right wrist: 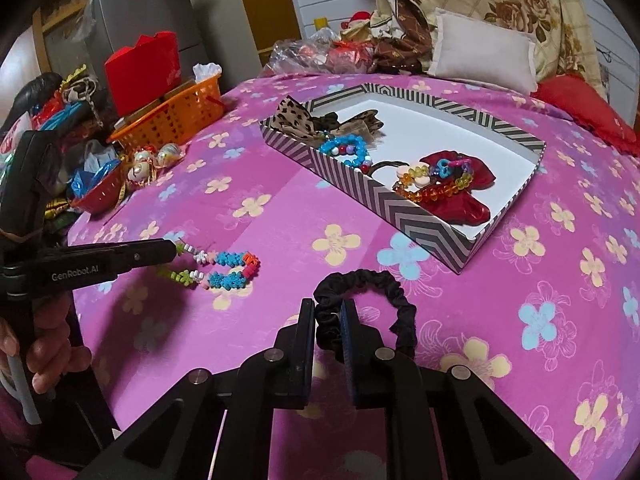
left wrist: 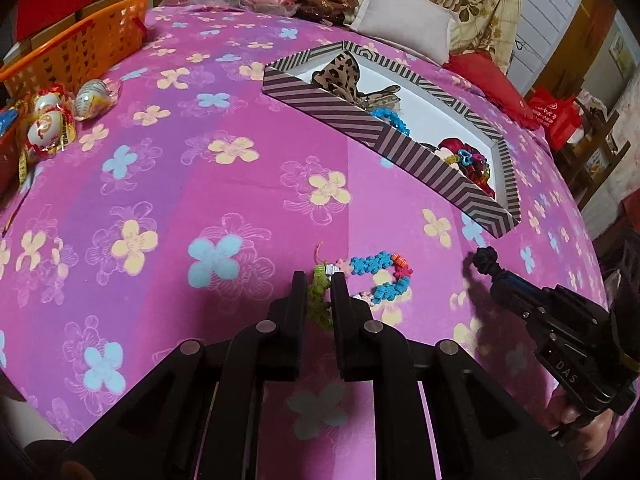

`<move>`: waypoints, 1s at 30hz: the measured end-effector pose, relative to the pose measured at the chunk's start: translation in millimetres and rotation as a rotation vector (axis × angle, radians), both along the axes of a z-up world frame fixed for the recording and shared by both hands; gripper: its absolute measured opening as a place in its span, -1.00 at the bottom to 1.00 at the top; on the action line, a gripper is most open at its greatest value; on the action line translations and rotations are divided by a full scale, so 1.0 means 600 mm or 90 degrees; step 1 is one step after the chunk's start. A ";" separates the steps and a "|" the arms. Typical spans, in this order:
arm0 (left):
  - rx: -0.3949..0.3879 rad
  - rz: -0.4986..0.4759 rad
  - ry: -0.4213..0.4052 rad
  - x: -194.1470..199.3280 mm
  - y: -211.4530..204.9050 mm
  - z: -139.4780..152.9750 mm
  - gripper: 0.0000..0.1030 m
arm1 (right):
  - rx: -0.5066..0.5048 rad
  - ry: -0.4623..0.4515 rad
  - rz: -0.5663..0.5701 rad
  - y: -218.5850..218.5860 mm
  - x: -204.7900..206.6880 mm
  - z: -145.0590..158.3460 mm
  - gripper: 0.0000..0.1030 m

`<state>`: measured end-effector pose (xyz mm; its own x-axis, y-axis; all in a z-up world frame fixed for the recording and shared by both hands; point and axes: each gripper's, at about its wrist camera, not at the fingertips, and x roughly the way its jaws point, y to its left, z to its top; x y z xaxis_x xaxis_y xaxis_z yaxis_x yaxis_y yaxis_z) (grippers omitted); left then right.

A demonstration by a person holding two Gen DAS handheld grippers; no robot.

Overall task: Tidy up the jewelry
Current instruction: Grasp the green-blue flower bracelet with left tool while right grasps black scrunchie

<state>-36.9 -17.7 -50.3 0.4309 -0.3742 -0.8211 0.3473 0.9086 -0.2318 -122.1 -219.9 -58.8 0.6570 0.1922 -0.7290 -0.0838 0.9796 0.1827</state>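
Several pieces are already lying in the striped box (right wrist: 424, 216). My left claw (left wrist: 319, 280) is pinching the flower-bead bracelet (left wrist: 380, 276) and my right claw (right wrist: 329, 310) the black scrunchie (right wrist: 384, 292), both near the box, awaiting placement.

The left gripper's fingers (left wrist: 298, 292) cover part of the bead bracelet's (left wrist: 380, 276) green end. The striped box's (left wrist: 360, 120) near wall hides the lower halves of the leopard-print bow (left wrist: 340, 72) and red scrunchie (left wrist: 452, 146). The orange basket (left wrist: 76, 48) runs off the left edge.
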 end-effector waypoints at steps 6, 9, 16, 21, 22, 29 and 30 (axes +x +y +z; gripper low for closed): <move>0.009 0.001 -0.015 -0.009 -0.002 0.005 -0.79 | 0.007 -0.005 -0.001 -0.002 -0.004 0.006 -0.76; 0.018 0.004 -0.022 -0.014 -0.006 0.007 -0.79 | 0.009 -0.009 -0.001 -0.002 -0.007 0.011 -0.76; 0.048 0.007 -0.057 -0.029 -0.022 0.024 -0.79 | 0.007 -0.018 0.003 0.005 -0.014 0.021 -0.76; 0.060 0.015 -0.076 -0.034 -0.025 0.037 -0.79 | 0.015 -0.024 0.002 0.003 -0.018 0.028 -0.76; 0.060 0.016 -0.077 -0.035 -0.024 0.038 -0.79 | 0.015 -0.024 0.001 0.002 -0.018 0.028 -0.76; 0.061 0.025 -0.077 -0.036 -0.021 0.043 -0.79 | 0.016 -0.029 0.005 0.005 -0.020 0.031 -0.76; 0.061 0.025 -0.077 -0.036 -0.021 0.044 -0.79 | 0.017 -0.030 0.006 0.006 -0.021 0.033 -0.76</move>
<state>-58.5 -30.5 -24.2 0.5422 -0.2773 -0.7932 0.3308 0.9382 -0.1018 -134.6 -216.6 -39.0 0.6883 0.2175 -0.6920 -0.1025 0.9736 0.2041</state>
